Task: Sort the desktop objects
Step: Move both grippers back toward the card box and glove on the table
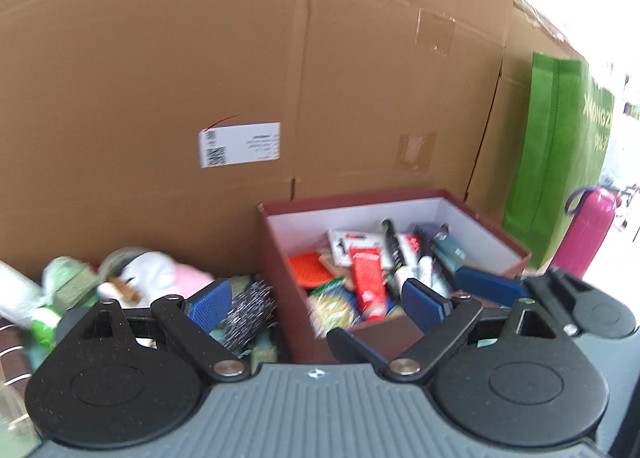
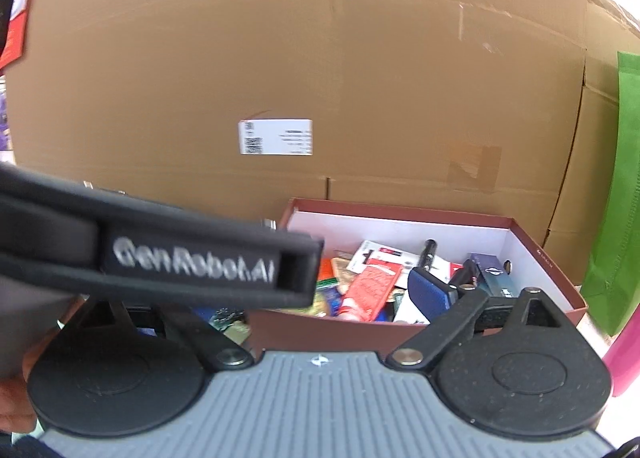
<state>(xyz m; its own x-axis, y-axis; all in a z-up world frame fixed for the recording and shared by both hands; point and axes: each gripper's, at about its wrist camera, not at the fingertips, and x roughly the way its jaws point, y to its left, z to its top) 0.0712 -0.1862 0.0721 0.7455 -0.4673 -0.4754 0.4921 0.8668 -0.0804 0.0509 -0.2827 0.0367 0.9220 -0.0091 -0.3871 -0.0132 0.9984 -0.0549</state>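
A dark red box [image 1: 280, 258] with a white inside holds several small items, among them a red tube [image 1: 368, 278] and an orange pad [image 1: 310, 268]. My left gripper [image 1: 316, 304] is open and empty, over the box's near left corner. Left of the box lies a pile with a steel scourer [image 1: 250, 308] and a white and pink soft item [image 1: 160, 270]. In the right wrist view the box [image 2: 540, 258] and the red tube [image 2: 370, 290] show again. My right gripper [image 2: 320, 298] is open and empty; its left finger is hidden by the left gripper's black body [image 2: 160, 258].
A large cardboard carton [image 1: 240, 58] with a white label [image 1: 239, 145] stands right behind the box. A green bag [image 1: 560, 162] and a pink bottle [image 1: 588, 230] stand at the right. The right gripper's finger [image 1: 488, 286] shows in the left wrist view.
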